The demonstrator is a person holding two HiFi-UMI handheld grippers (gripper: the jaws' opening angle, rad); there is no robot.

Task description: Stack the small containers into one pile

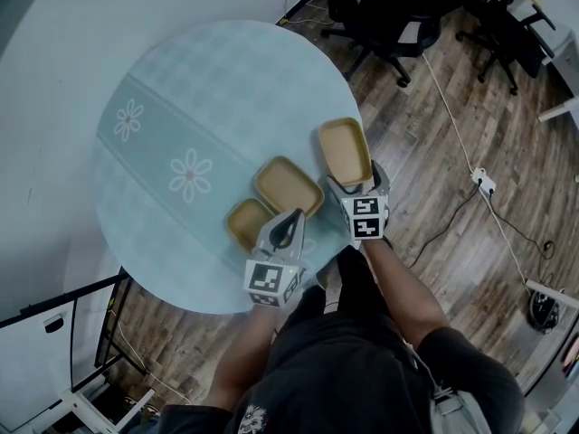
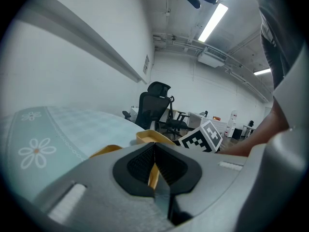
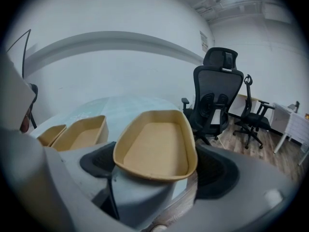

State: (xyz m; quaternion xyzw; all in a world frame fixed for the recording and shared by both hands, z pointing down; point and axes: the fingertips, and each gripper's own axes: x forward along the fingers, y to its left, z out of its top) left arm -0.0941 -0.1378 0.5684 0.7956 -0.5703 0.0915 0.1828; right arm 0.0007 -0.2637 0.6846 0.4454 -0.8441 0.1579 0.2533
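Containers (image 1: 289,186): tan, smooth, shallow, rounded-rectangular, thin-walled.

Three tan shallow trays with rounded corners, all upright, empty and unstacked, lie in a slanted row at the near right of the table (image 1: 181,80). The large tray (image 1: 345,150) is at the table's right edge, partly past it, long side pointing away, with its near end between the right gripper's (image 1: 355,181) spread jaws; whether it rests on the table cannot be told. The mid tray (image 1: 289,185) lies flat just left of it, turned diagonal, and the small tray (image 1: 248,221) lies flat just beside the mid tray's near-left corner.
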